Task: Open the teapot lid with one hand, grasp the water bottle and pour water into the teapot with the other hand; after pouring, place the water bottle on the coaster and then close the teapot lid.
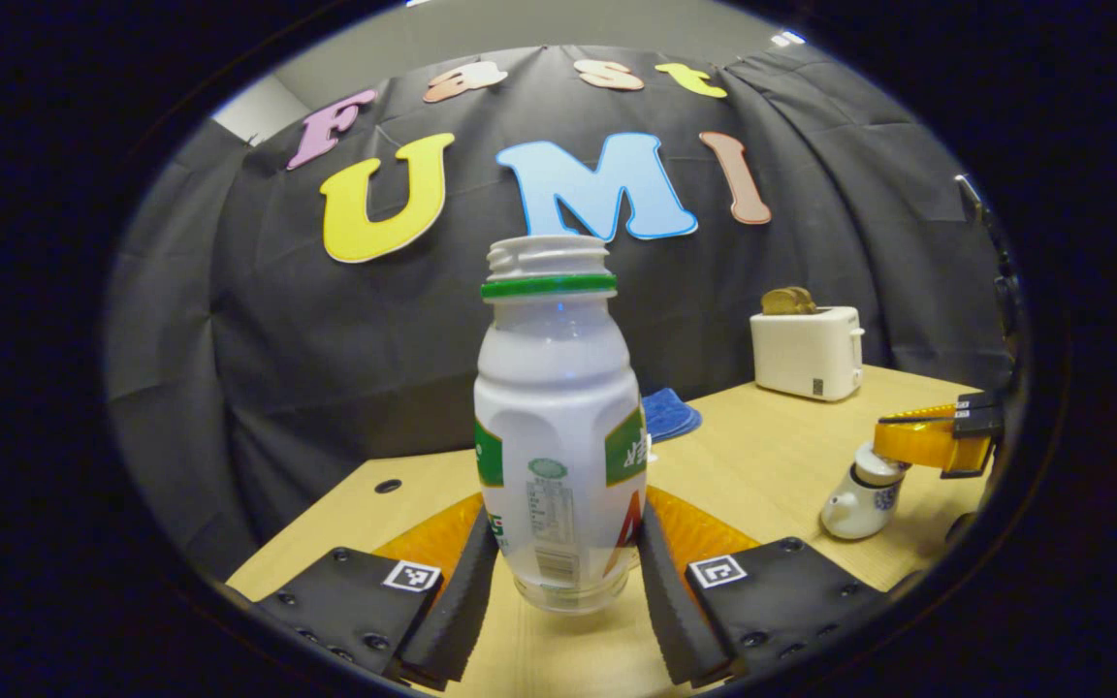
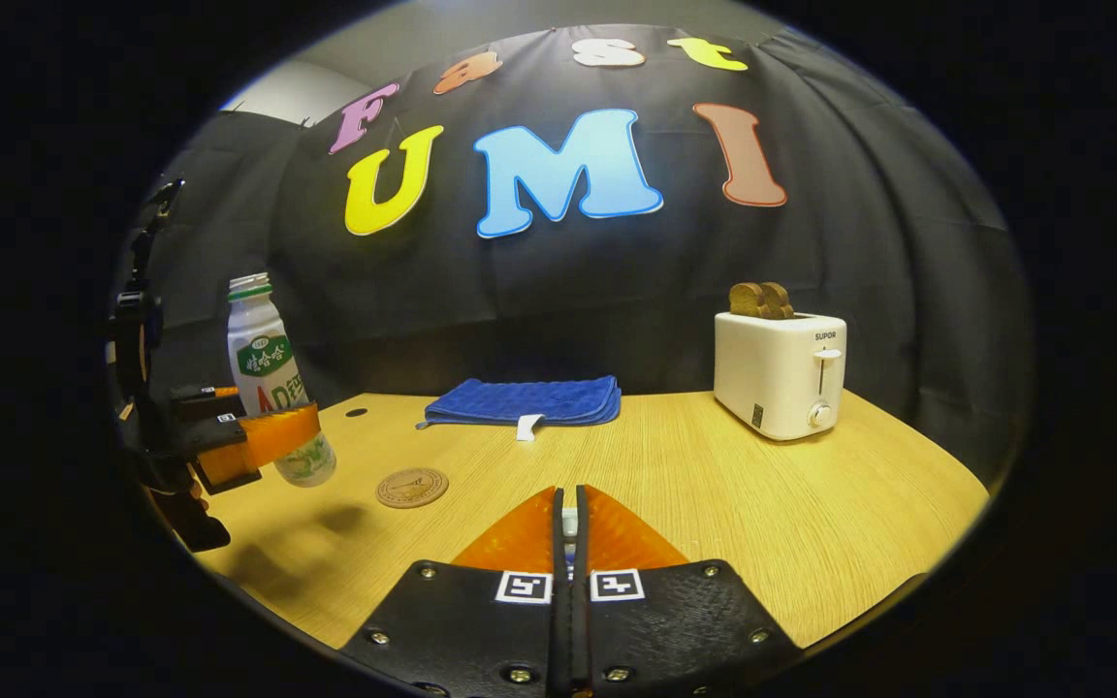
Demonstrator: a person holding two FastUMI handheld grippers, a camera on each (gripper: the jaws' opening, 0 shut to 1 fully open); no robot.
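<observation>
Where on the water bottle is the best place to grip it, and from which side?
Grip the water bottle at its straight lower body, coming in level from the side, as the left gripper does here with a finger on each flank. The bottle is upright and uncapped, so a low sideways hold likely keeps the open mouth clear and lets it tip for pouring.

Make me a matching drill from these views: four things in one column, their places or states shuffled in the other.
Things:
1. water bottle
2. coaster
3. blue cloth
4. toaster

Places or states:
A. bread slices sticking out of the top
B. folded by the booth wall
C. bare on the table
D. held off the table in the left claw, cap off

Pairs: 1-D, 2-C, 3-B, 4-A
</observation>
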